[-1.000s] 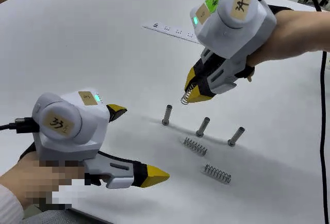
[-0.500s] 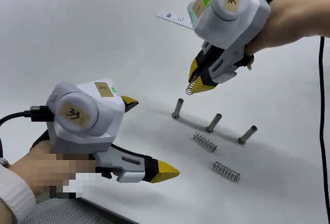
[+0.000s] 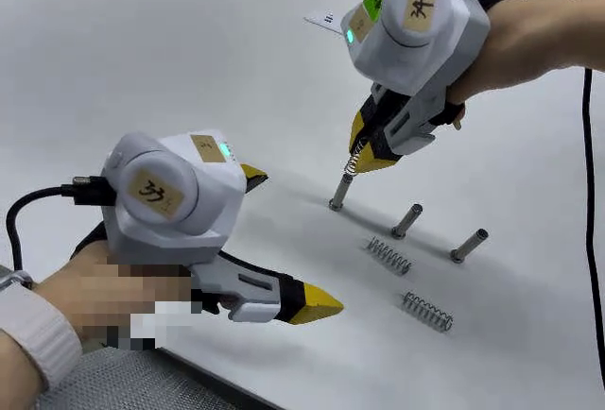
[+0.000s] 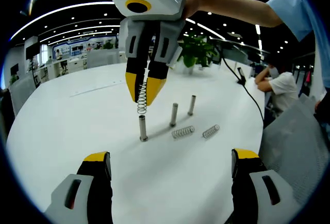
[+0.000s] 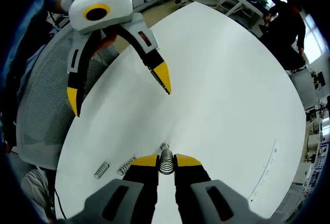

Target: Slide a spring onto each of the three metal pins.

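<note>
My right gripper is shut on a small spring that hangs straight down from its tips. The spring's lower end sits just above the top of the left-most metal pin; whether they touch is unclear. Two more upright pins stand in a row to its right. Two loose springs lie flat in front of the pins. In the right gripper view the held spring sits between the yellow tips. My left gripper is open and holds nothing, near the table's front edge.
The white table is bare to the left and behind the pins. A white strip lies at the back. A black cable runs down the right side. A grey mesh chair stands by the table edge.
My right gripper has lowered and shifted with the spring, from up and to the right of the left-most pin to directly over it. The left gripper stays open; the head camera has shifted.
</note>
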